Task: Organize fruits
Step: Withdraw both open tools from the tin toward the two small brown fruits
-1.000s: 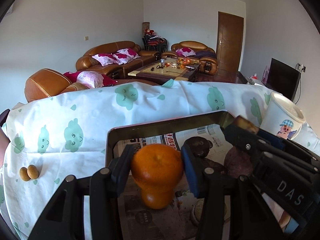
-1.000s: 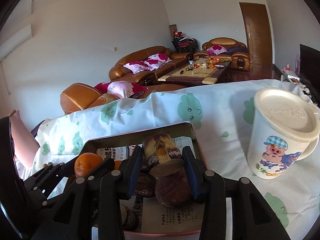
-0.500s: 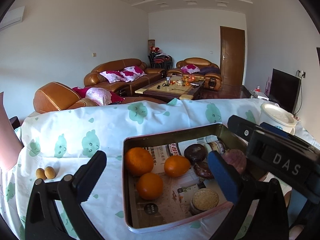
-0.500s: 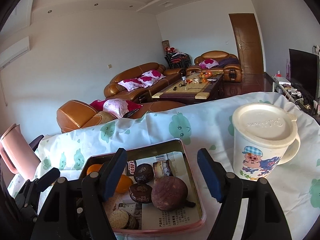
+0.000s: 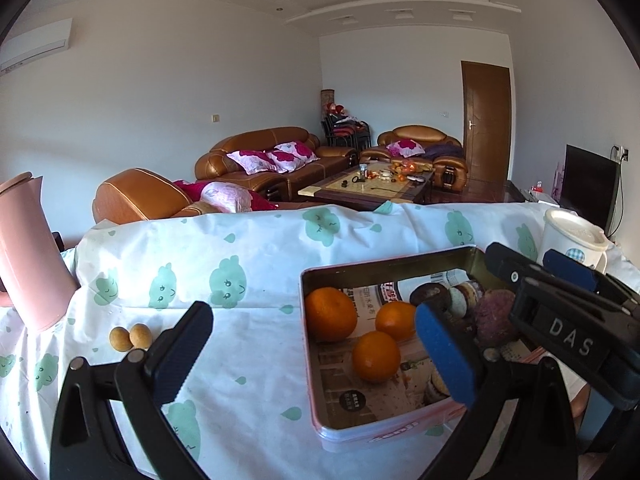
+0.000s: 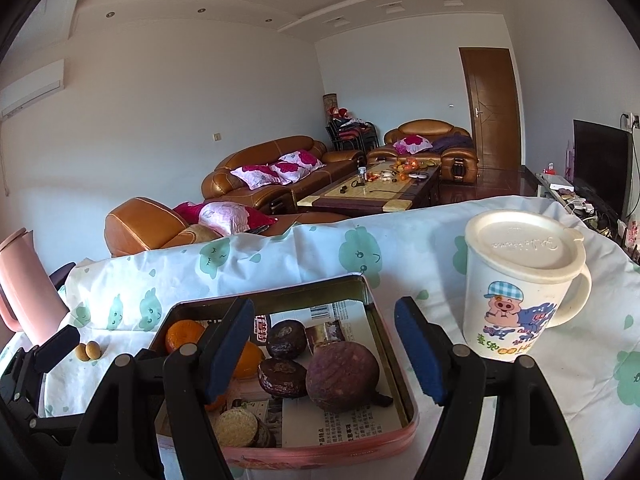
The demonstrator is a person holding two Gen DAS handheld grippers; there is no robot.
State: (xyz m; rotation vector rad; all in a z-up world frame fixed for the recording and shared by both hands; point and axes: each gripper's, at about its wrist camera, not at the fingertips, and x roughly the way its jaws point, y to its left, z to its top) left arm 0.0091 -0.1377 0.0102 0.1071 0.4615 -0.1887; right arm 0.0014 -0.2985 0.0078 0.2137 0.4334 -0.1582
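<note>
A metal tin (image 5: 384, 268) (image 6: 280, 296) lined with newspaper sits on the tablecloth. Three oranges (image 5: 330, 313) lie in its left half. Dark purple fruits (image 6: 342, 376), round brown pieces (image 6: 285, 333) and a biscuit-like disc (image 6: 236, 427) lie in its right half. Two small tan fruits (image 5: 130, 337) (image 6: 88, 350) lie on the cloth left of the tin. My left gripper (image 5: 312, 352) is open and empty, above the tin's left edge. My right gripper (image 6: 324, 352) is open and empty, above the tin.
A lidded cartoon mug (image 6: 520, 284) (image 5: 572, 240) stands right of the tin. A pink jug (image 5: 24, 256) (image 6: 24, 284) stands at the far left. Sofas and a coffee table lie beyond the table's far edge.
Both grippers opened and pulled back and up. The left let go of an orange and the right let go of a dark piece; both now lie in the tin.
</note>
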